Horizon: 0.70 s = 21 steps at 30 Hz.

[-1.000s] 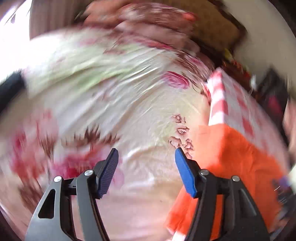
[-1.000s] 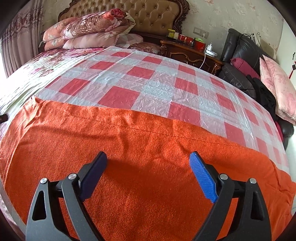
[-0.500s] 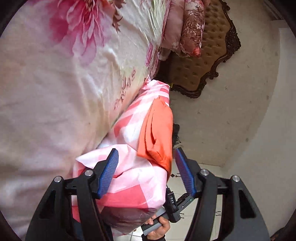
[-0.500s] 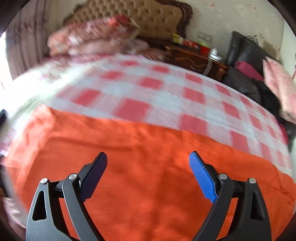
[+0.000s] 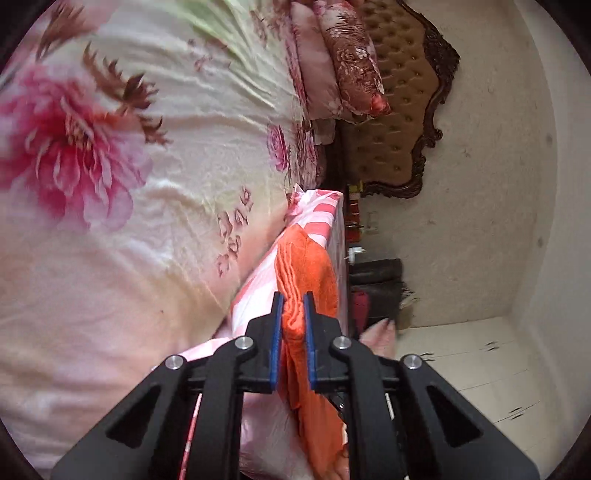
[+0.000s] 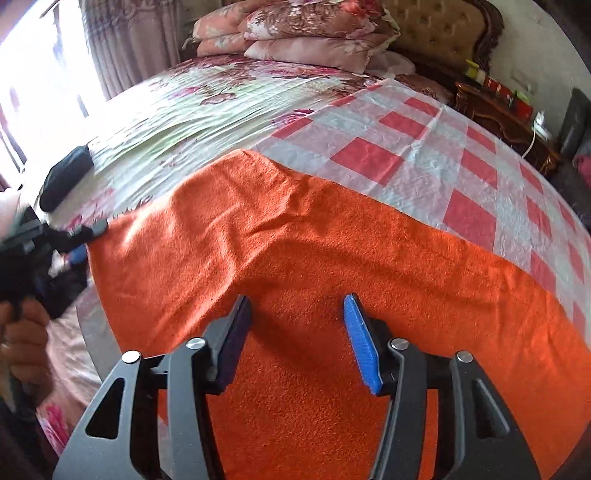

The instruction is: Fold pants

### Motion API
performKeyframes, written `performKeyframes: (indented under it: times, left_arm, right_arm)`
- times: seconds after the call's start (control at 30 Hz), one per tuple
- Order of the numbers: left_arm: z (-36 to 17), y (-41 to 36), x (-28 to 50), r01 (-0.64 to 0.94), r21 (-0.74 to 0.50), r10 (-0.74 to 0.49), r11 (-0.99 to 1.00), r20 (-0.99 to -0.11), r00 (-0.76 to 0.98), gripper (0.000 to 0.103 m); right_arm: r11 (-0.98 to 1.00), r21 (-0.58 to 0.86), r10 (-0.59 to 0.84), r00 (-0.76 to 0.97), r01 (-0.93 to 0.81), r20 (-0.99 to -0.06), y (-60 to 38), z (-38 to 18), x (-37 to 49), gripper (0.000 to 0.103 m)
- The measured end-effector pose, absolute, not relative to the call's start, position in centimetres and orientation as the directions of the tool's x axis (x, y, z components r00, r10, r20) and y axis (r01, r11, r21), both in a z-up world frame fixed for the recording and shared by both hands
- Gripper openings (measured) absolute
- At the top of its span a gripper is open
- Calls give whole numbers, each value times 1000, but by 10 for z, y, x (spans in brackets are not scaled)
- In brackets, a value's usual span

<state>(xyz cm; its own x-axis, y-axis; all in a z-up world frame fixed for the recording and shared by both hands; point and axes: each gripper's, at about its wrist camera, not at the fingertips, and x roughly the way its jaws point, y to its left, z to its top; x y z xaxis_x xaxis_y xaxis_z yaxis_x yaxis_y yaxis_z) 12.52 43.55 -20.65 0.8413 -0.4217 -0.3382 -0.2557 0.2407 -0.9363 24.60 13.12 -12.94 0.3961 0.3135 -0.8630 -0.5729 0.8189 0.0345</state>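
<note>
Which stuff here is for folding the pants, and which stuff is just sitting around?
For the job:
- fuzzy orange pants
- left gripper, pinching the pants' edge
- right gripper, open over them
- red-and-white checked plastic sheet underneath

Just lying about:
- stacked floral pillows
- dark fabric bundle
- brown tufted headboard

The left gripper (image 5: pixel 293 314) has its jaws clamped on the orange pants (image 5: pixel 308 269) edge over the checkered sheet (image 5: pixel 255 291).

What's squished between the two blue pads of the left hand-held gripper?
A bunched edge of the orange pants, pinched by the left hand-held gripper; the left wrist view shows it.
</note>
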Motion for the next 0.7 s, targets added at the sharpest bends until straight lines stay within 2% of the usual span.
performKeyframes:
  times: [0.03, 0.1, 0.17, 0.27, 0.4, 0.5, 0.57, 0.7]
  left_arm:
    - [-186, 429, 129, -277, -896, -384, 347, -405, 830, 10]
    - [-153, 414, 138, -312, -800, -306, 513, -510, 804, 10]
    - [-119, 392, 145, -310, -685, -224, 659, -573, 789, 10]
    - [-86, 369, 151, -276, -596, -172, 754, -585, 793, 10]
    - [-77, 360, 154, -280, -564, -150, 777, -598, 787, 10]
    - [-59, 329, 154, -224, -479, -131, 849, -600, 789, 10]
    - [-44, 296, 160, -191, -340, -68, 921, -622, 780, 10]
    - [-33, 201, 170, -57, -19, 31, 998, -649, 760, 10]
  right_arm:
    - [830, 82, 334, 374, -552, -865, 126, -128, 246, 88]
    - [834, 217, 419, 326, -508, -847, 110, -123, 253, 89]
    - [808, 389, 527, 246, -443, -813, 89, -117, 261, 89]
    - [763, 580, 636, 167, -285, -754, 55, -115, 274, 89]
    - [735, 618, 670, 163, -280, -724, 32, -104, 273, 89]
    - [624, 750, 778, 83, -220, -623, 16, -106, 273, 89]
    - [538, 832, 842, 44, -134, -537, 4, -112, 276, 89]
    - [434, 899, 901, 27, -59, -433, -18, -113, 282, 89]
